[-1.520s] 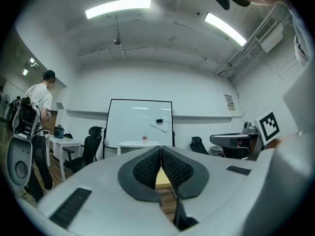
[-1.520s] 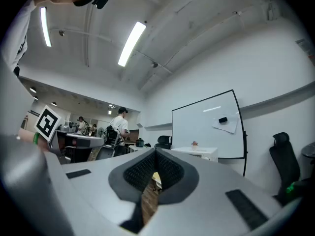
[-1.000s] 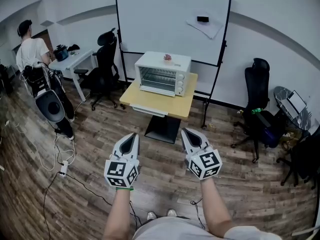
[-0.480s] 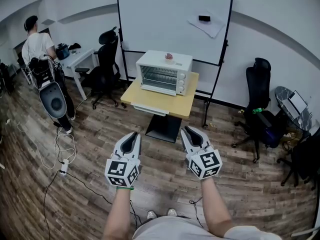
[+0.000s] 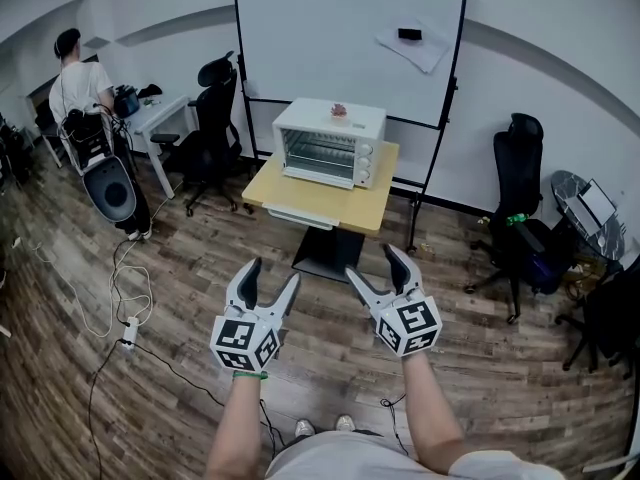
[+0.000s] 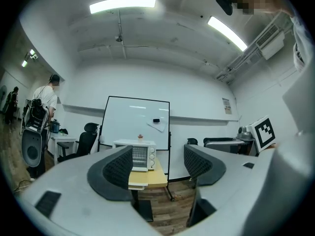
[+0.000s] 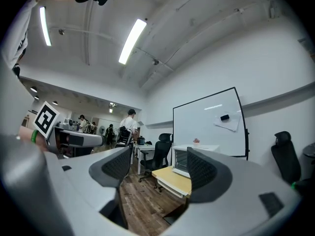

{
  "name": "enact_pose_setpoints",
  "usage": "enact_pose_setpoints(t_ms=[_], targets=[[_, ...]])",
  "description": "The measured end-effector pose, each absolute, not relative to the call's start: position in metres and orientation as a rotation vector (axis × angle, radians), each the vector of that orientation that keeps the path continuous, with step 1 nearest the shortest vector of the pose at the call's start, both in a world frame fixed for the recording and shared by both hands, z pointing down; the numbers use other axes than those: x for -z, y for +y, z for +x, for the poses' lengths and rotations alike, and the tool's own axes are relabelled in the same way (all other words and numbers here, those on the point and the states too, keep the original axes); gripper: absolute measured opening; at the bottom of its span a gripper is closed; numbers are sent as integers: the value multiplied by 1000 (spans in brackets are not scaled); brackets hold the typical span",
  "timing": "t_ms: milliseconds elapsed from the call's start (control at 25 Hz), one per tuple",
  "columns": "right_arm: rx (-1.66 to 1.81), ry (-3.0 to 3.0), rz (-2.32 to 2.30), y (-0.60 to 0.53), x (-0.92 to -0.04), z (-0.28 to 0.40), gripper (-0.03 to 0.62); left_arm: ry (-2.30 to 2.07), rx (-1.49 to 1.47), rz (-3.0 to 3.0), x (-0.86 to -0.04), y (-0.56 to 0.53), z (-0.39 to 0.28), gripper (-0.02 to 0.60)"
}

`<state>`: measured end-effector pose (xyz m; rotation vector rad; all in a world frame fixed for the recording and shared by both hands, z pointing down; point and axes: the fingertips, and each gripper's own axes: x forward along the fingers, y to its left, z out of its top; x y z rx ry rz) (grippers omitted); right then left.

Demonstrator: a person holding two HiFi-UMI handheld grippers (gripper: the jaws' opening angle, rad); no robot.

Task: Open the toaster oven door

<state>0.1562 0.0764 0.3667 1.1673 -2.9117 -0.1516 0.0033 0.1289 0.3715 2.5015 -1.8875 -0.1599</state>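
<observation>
A white toaster oven (image 5: 328, 143) stands with its glass door closed on a small yellow table (image 5: 318, 203) in front of a whiteboard. Both grippers hover over the wooden floor, well short of the table and pointing toward it. My left gripper (image 5: 271, 276) has just been opening and now stands open with nothing between its jaws. In the left gripper view the oven (image 6: 139, 154) shows far off between the left gripper (image 6: 157, 163) jaws. My right gripper (image 5: 372, 264) is open and empty too. The right gripper view has the oven (image 7: 179, 160) partly hidden behind the right gripper (image 7: 158, 167).
A whiteboard (image 5: 345, 38) stands behind the table. Black office chairs sit at the left (image 5: 210, 133) and right (image 5: 515, 183). A person (image 5: 80, 93) stands by a white desk at far left, with cables (image 5: 115, 288) on the floor. A small pink object (image 5: 339, 111) rests on the oven.
Both grippers' jaws have gone from shut to wide open. The hands have stayed where they were. The person at far left has shifted slightly.
</observation>
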Motion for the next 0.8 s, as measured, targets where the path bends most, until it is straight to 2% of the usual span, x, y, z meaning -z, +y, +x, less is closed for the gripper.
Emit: enact_pose_setpoints(t_ms=[160,800], targets=[[148,-2912,1160,74,-367,156,360,-1895,156,2501,-370,127,4,305],[176,-2916,1108,38,-377,160,368,-1942,100,2488,-381,97,16,305]])
